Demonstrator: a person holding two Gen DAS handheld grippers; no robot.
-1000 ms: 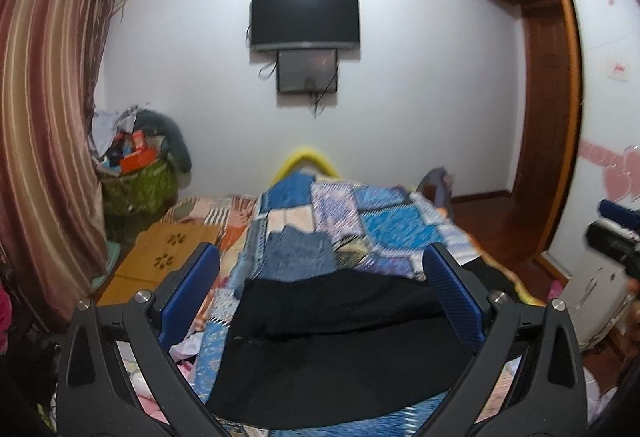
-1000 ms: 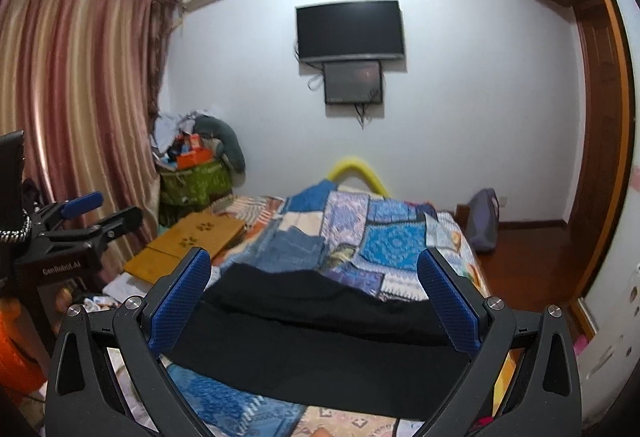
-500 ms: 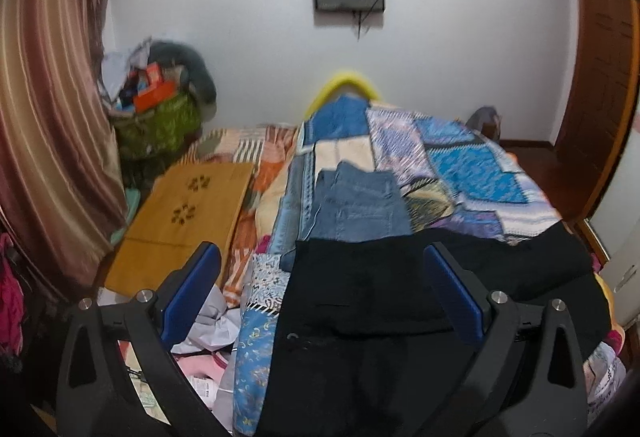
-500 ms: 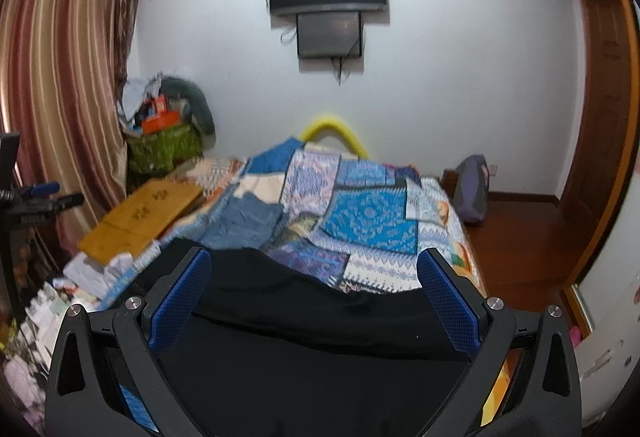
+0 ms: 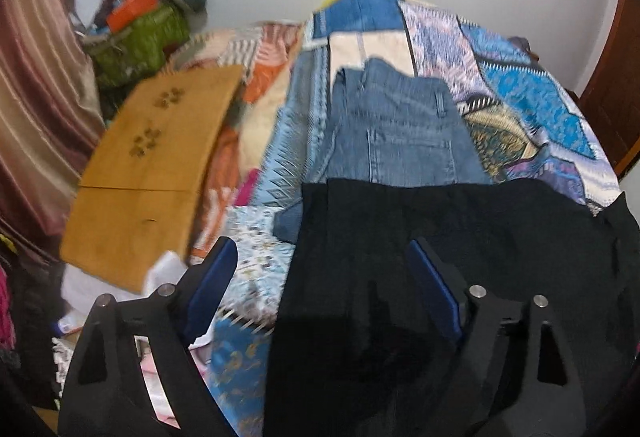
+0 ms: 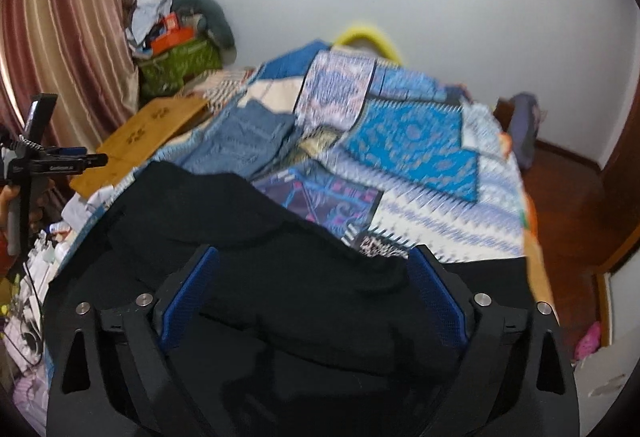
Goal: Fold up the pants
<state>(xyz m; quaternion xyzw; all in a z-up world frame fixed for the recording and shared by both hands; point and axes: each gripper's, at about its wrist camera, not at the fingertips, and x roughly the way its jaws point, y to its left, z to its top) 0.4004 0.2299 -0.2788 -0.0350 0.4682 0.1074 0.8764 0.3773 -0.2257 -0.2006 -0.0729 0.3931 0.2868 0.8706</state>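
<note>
Closing both grippers w/ black pants spread on the bed under them.
Left wrist view: my left gripper [image 5: 322, 279] is pointing down at the black pants [image 5: 460, 237], jaws wide but closing; pants' left edge is lying between the fingers, pads not pressing. Folded jeans [image 5: 400, 133] are lying just beyond the pants on the patchwork quilt [image 5: 532, 97]; wooden board [image 5: 156, 157] is sitting at the bed's left. Right wrist view: my right gripper [image 6: 314, 291] is also wide & closing, hanging over a rumpled fold of the black pants [image 6: 248, 221], no grip. The pants are lying across the near end of the quilt [image 6: 420, 141], jeans [image 6: 248, 137] further back-left. Frames are blurry.
</note>
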